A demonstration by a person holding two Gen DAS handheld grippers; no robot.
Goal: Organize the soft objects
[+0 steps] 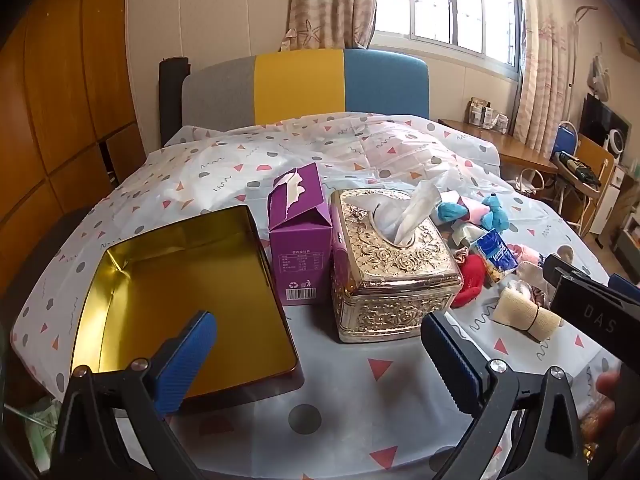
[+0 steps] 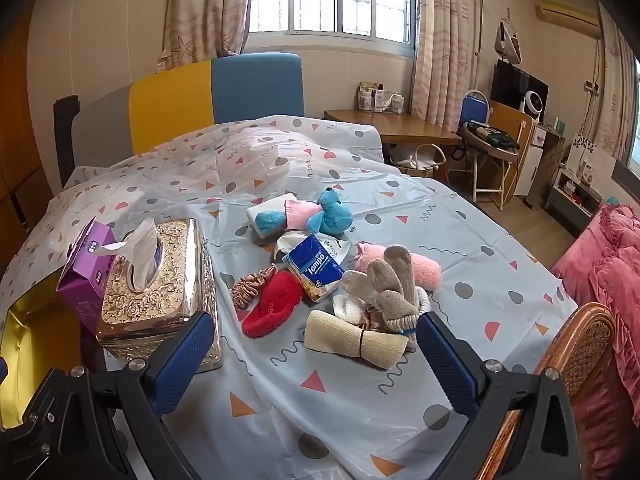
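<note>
A pile of soft things lies on the patterned tablecloth [image 2: 360,412]: a blue and pink plush toy [image 2: 316,214], a blue Tempo tissue pack [image 2: 316,266], a red sock [image 2: 272,308], a satin scrunchie [image 2: 252,284], a beige rolled bandage [image 2: 356,340], grey knit gloves [image 2: 384,284] and a pink sock [image 2: 424,270]. My right gripper [image 2: 316,360] hangs open just in front of the bandage, nothing between its fingers. My left gripper [image 1: 320,356] stands open before the golden tissue box [image 1: 388,268], beside the open gold tin [image 1: 180,296]. The right gripper's black body [image 1: 592,304] shows at the left wrist view's right edge.
A purple carton [image 1: 300,236] stands between the tin and the tissue box. A wicker chair back [image 2: 576,352] rises at the table's right edge, with pink bedding [image 2: 604,272] behind it. A colour-block chair [image 1: 304,84] stands at the far end.
</note>
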